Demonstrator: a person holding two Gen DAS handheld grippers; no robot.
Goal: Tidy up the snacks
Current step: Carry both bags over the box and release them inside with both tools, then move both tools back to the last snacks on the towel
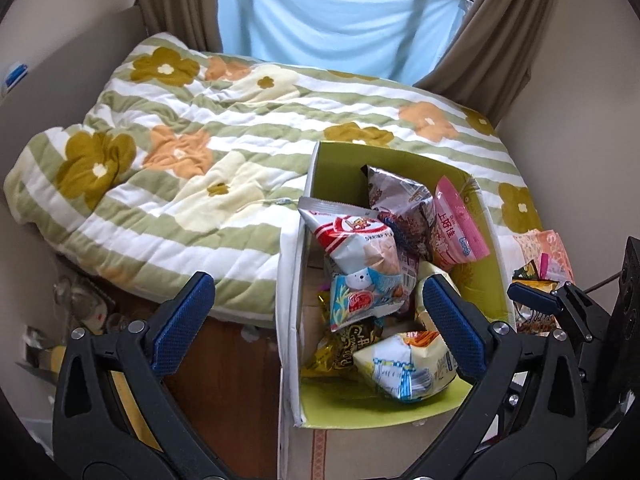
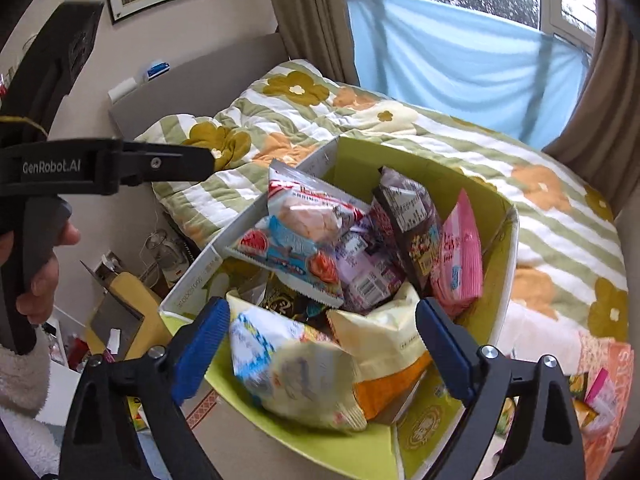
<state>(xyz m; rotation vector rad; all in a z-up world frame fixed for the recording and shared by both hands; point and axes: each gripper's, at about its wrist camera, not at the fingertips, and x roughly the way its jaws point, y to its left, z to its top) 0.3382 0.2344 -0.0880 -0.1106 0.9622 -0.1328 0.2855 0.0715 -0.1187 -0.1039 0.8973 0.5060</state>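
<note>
The green-lined cardboard box (image 2: 496, 272) is holding snack packets; the right gripper (image 2: 320, 344) is hovering above with fingers spread, gripping nothing. The left gripper (image 1: 316, 320) is likewise standing open and empty.

"GenRobot.AI" on left gripper (image 2: 120, 166); "SHRIMP" on red-white snack bag (image 1: 352, 240).

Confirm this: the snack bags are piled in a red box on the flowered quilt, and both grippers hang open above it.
Wrong on the colour. The box is yellow-green inside with white outer walls, not red, as the left wrist view shows. The rest holds: snack bags fill it, it sits on the quilt, and the left gripper and right gripper are open.
</note>
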